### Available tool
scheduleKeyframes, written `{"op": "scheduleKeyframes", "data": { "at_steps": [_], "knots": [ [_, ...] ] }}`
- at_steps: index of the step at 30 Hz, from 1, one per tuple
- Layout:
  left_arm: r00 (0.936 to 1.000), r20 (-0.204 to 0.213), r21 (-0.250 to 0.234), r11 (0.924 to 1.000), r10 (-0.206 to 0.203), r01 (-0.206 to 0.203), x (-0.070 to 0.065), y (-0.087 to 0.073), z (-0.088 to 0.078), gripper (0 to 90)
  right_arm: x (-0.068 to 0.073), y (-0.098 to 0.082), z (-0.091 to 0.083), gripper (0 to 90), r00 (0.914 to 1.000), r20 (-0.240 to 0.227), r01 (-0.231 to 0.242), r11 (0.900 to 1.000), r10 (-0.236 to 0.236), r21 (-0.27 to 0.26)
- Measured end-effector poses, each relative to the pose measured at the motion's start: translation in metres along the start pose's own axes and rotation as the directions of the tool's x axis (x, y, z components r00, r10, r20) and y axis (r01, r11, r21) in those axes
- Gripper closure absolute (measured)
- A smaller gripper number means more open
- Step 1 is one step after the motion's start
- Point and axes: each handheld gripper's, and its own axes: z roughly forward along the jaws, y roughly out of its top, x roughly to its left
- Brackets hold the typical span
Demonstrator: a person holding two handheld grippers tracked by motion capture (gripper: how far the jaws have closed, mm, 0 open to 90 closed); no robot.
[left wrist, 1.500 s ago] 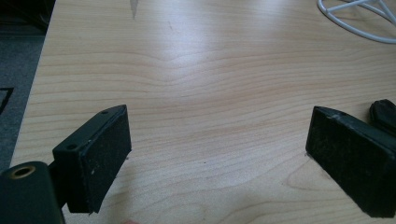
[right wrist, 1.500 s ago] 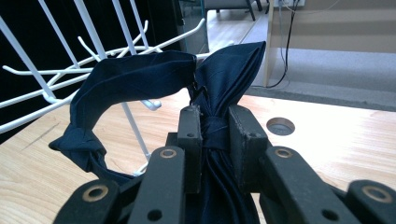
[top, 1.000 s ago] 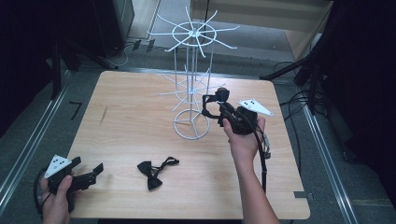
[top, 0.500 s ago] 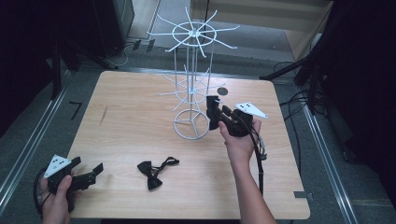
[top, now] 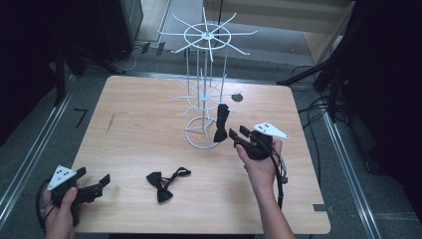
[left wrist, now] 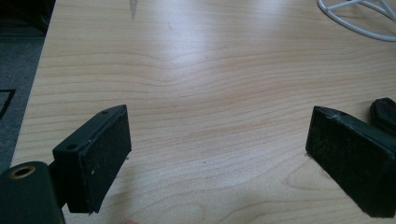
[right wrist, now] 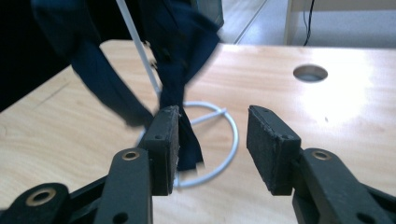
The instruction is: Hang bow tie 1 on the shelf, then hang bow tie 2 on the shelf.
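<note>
A white wire rack (top: 205, 89) stands at the middle back of the wooden table (top: 139, 129). A dark bow tie (top: 221, 122) hangs upright from one of its lower arms, above the base ring. My right gripper (top: 237, 132) is just right of it, open and holding nothing. In the right gripper view the bow tie (right wrist: 180, 70) dangles past the left jaw, outside the gap of the gripper (right wrist: 212, 144). A second bow tie (top: 161, 181) lies flat near the front. My left gripper (top: 93, 175) rests open at the front left corner, gripper (left wrist: 219, 158) over bare wood.
The rack's base ring (right wrist: 231, 140) lies just beyond my right jaws. A round hole (top: 237, 97) is cut in the table behind the rack. Cables and dark stands surround the table on the floor. An edge of the lying bow tie (left wrist: 385, 112) shows beside my left gripper's right jaw.
My right gripper has dropped back from the rack toward the near side and opened. The bow tie it carried now hangs on the rack. The left gripper has stayed still.
</note>
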Motion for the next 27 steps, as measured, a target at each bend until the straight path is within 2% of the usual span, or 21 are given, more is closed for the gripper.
{"op": "scheduleKeyframes", "data": {
  "at_steps": [5,10,11,13,14,17,19,20,21,25,26,27],
  "knots": [
    [1.0,0.001,0.003,1.0,0.005,-0.005,0.0,0.0,0.0,7.3,-0.002,-0.016,-0.007,53.0,1.0,-0.002,0.003,0.999,-0.003,0.035],
    [1.0,-0.002,0.002,1.0,0.004,-0.004,0.0,0.0,0.0,7.3,-0.003,-0.032,-0.015,51.9,0.9998,-0.018,-0.003,0.999,0.004,0.035],
    [1.0,-0.004,-0.001,1.0,0.0,0.0,0.0,0.0,0.0,7.3,-0.004,-0.04,-0.018,52.0,0.9996,-0.022,-0.018,0.999,0.019,0.037],
    [1.0,-0.004,0.0,1.0,0.0,0.0,0.0,0.0,0.0,7.3,-0.004,-0.042,-0.018,51.8,0.9997,-0.019,-0.018,0.999,0.019,0.044],
    [1.0,-0.005,-0.001,1.0,0.002,-0.002,0.0,0.0,0.0,7.3,-0.004,-0.048,-0.018,51.4,0.9999,-0.011,-0.005,0.997,0.006,0.074],
    [1.0,-0.005,0.003,1.0,0.004,-0.004,0.0,0.0,-0.001,7.3,-0.003,-0.053,-0.019,51.4,0.9996,-0.017,-0.021,0.997,0.022,0.078],
    [1.0,-0.003,0.003,1.0,0.008,-0.008,0.0,0.0,-0.001,7.3,0.005,-0.058,-0.015,50.9,0.9997,-0.026,0.006,0.993,-0.003,0.115],
    [1.0,-0.001,0.003,1.0,0.008,-0.008,0.0,0.0,-0.001,7.3,0.005,-0.058,-0.015,50.9,0.9997,-0.026,0.006,0.993,-0.003,0.115],
    [0.9999,-0.001,0.003,0.9999,0.01,-0.01,-0.001,0.0,-0.001,7.3,0.013,-0.061,-0.01,50.2,0.999,-0.042,0.023,0.989,-0.017,0.143],
    [0.9999,0.002,0.004,0.9999,0.012,-0.012,0.0,0.0,-0.001,7.3,0.028,-0.064,-0.001,49.4,0.9958,-0.079,0.06,0.982,-0.046,0.179],
    [0.9999,0.002,0.004,0.9999,0.012,-0.012,0.0,0.0,-0.001,7.3,0.028,-0.064,-0.001,49.4,0.9958,-0.079,0.06,0.982,-0.046,0.179],
    [0.9999,0.005,0.009,0.9999,0.009,-0.009,0.0,0.0,0.0,7.3,0.036,-0.066,0.002,48.9,0.9934,-0.097,0.08,0.978,-0.062,0.194]
  ]
}}
